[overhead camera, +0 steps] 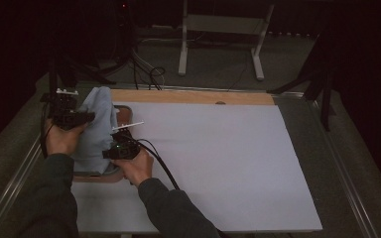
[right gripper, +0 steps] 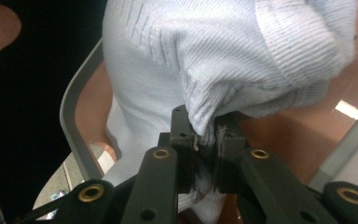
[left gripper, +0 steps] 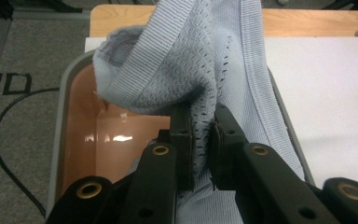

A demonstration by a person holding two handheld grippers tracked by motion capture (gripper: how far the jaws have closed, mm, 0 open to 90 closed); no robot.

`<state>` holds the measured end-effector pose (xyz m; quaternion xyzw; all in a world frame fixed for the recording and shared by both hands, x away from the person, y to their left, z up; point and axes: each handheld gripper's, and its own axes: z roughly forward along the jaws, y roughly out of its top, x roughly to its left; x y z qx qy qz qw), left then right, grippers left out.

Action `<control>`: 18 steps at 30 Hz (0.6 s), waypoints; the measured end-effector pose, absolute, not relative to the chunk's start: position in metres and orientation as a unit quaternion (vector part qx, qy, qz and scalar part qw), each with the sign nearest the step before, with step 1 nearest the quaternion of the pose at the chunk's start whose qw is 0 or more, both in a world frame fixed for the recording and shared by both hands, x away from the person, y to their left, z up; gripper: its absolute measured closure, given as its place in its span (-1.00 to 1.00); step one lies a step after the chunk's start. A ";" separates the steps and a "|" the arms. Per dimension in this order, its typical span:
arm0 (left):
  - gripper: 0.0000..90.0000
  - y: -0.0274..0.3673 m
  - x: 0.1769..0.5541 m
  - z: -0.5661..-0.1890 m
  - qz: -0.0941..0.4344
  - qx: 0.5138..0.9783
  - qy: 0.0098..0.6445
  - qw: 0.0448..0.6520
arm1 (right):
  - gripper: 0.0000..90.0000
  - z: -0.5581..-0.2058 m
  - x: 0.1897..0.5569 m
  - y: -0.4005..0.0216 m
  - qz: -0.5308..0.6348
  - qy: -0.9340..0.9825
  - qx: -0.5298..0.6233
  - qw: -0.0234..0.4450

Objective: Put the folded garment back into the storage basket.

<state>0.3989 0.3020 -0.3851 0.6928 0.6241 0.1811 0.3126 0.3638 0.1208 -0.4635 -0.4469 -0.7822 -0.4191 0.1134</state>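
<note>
Knit garment (left gripper: 200, 65) between both tools' jaws, above bin (left gripper: 77, 140).

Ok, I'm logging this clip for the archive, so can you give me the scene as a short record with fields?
setting: table covered by a white sheet, wooden edge at the far side
held item: light blue knit garment
container: bin with grey rim and brown inside, at the table's left
garment position: lifted over the bin, part hanging into it
left gripper: shut on the garment
right gripper: shut on the garment
person: both hands hold the grippers, dark sleeves
</note>
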 end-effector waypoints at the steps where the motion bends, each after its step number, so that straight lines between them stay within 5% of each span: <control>1: 0.82 0.302 0.399 -0.386 0.180 0.692 0.626 0.312 | 0.81 -0.464 0.364 0.121 -0.418 -0.782 -0.447 0.114; 10: 0.74 0.305 0.399 -0.393 0.176 0.682 0.637 0.313 | 0.81 -0.468 0.363 0.124 -0.417 -0.782 -0.446 0.124; 16: -0.01 0.306 0.397 -0.393 0.170 0.674 0.639 0.329 | 0.82 -0.468 0.365 0.125 -0.416 -0.782 -0.447 0.125; 18: -0.09 0.305 0.397 -0.394 0.168 0.675 0.639 0.329 | 0.82 -0.468 0.365 0.125 -0.417 -0.781 -0.448 0.126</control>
